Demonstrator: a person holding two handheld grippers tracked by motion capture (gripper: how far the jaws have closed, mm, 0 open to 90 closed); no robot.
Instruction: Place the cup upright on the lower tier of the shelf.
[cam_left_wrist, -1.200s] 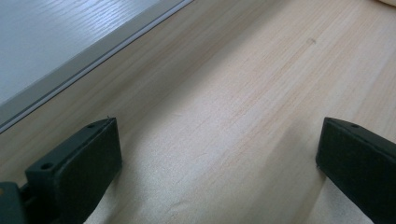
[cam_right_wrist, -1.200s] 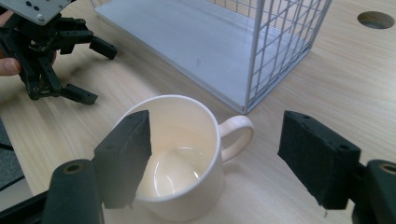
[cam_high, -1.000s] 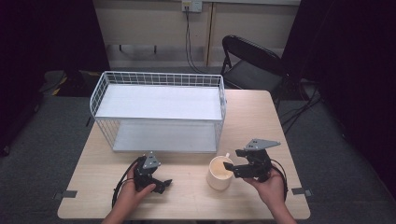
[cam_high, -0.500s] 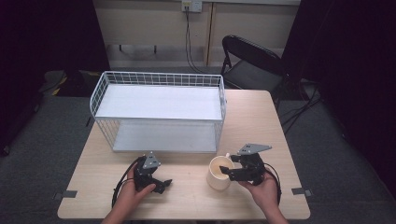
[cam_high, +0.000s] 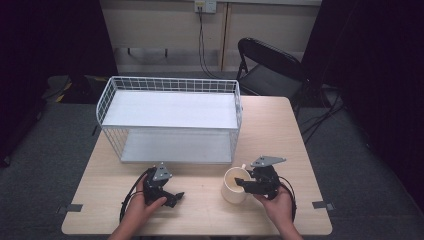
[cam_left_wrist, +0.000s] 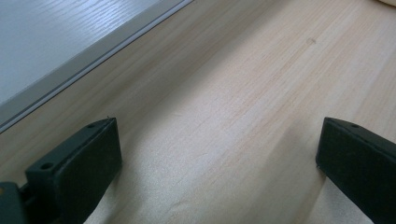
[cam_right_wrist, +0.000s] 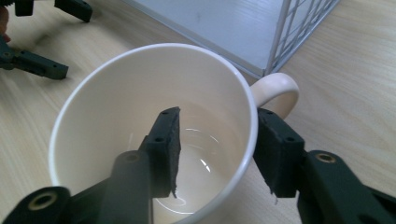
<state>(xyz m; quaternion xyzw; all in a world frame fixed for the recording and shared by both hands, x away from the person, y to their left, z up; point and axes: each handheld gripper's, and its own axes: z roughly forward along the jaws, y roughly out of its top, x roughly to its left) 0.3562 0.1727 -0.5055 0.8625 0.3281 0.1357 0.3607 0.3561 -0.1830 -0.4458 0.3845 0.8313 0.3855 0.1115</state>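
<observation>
surface: pale wooden table (cam_high: 280, 125), white wire basket shelf (cam_high: 170, 117) at its back | room: dark, black folding chair (cam_high: 265, 65) behind (grey carpet too) | cream ceramic mug (cam_high: 234, 184) upright by the front edge | right gripper (cam_right_wrist: 217, 144) jaws just been closing, straddling the mug wall, not clamped | left gripper (cam_left_wrist: 217, 158) wide open, holding nothing

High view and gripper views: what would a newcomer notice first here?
First, the cream mug at the table's near right, where the right gripper straddles its wall, one jaw inside and one outside by the handle; the jaws have just been closing. Next, the white wire basket standing behind it, mid-table.
</observation>
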